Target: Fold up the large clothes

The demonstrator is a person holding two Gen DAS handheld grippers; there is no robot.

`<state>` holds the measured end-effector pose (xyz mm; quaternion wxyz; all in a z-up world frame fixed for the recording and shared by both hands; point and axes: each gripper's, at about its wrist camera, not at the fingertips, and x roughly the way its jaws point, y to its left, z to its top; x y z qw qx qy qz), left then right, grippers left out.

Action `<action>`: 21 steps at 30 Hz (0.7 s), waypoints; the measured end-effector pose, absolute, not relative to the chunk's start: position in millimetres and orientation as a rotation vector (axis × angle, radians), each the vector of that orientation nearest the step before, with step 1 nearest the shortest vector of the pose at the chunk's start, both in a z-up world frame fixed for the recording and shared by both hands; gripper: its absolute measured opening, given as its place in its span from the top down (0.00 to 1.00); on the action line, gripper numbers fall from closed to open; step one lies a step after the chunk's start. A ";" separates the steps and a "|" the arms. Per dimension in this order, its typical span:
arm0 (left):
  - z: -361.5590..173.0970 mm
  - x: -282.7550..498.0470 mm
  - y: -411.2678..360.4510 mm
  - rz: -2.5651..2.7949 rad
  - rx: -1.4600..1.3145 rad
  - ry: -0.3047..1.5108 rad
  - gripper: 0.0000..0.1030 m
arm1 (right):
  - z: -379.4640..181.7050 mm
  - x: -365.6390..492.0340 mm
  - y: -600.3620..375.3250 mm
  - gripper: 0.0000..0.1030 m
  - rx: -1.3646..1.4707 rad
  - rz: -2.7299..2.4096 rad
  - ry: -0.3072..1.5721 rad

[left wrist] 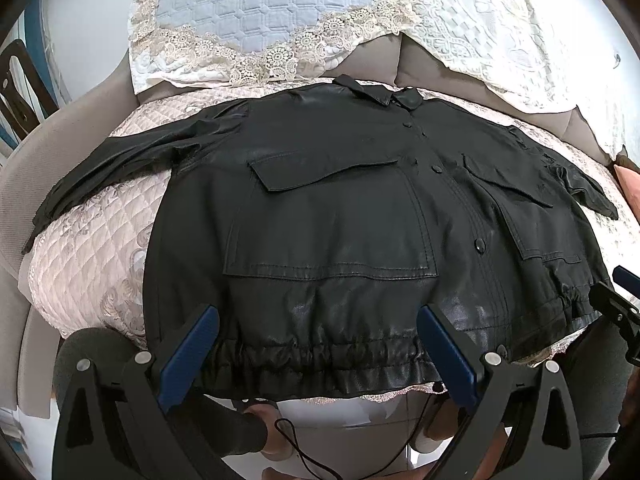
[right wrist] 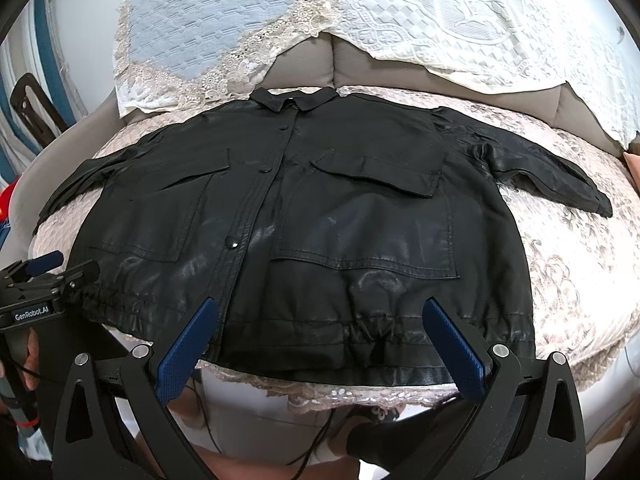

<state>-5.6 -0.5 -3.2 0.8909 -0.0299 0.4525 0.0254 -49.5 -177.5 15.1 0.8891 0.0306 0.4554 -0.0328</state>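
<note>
A black faux-leather jacket (left wrist: 332,216) is lying front-up and buttoned on a quilted pink sofa cover (left wrist: 88,248), its collar (right wrist: 294,101) pointing far toward the lace-trimmed blue cushion (left wrist: 256,4) and its gathered elastic hem (left wrist: 320,360) hanging at the near edge of the seat. Both sleeves are spreading outward, the left sleeve (left wrist: 104,168) trailing toward the left and the right sleeve (right wrist: 548,176) reaching toward the right. Nothing appears folded yet, so the first fold seems to be the step in hand.

The left gripper (left wrist: 318,354) is hovering over the near hem with its blue pads spread wide, grasping nothing; the right gripper (right wrist: 320,350) is doing the same further right along the hem, also released and empty.

To fold well, each gripper is probably best pinching a full thickness of cloth, front and back layers together, since this slick material looks likely to slide. Taking a sleeve near its shoulder seam and cuff and laying it across the chest pockets (right wrist: 360,216) would keep the body flat. Moving both grippers evenly should be helping avoid dragging the jacket off the near edge.
</note>
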 end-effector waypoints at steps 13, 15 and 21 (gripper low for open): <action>-6.3 -7.0 2.3 0.049 -0.089 0.950 0.03 | 15.3 -49.0 -173.8 0.01 0.058 -0.066 0.951; -6.7 -7.4 2.7 0.048 -0.094 0.951 0.03 | 15.4 -48.4 -172.6 0.01 0.054 -0.065 0.952; -7.0 -8.4 0.3 0.051 -0.085 0.949 0.03 | 15.9 -48.1 -170.6 0.01 0.049 -0.063 0.954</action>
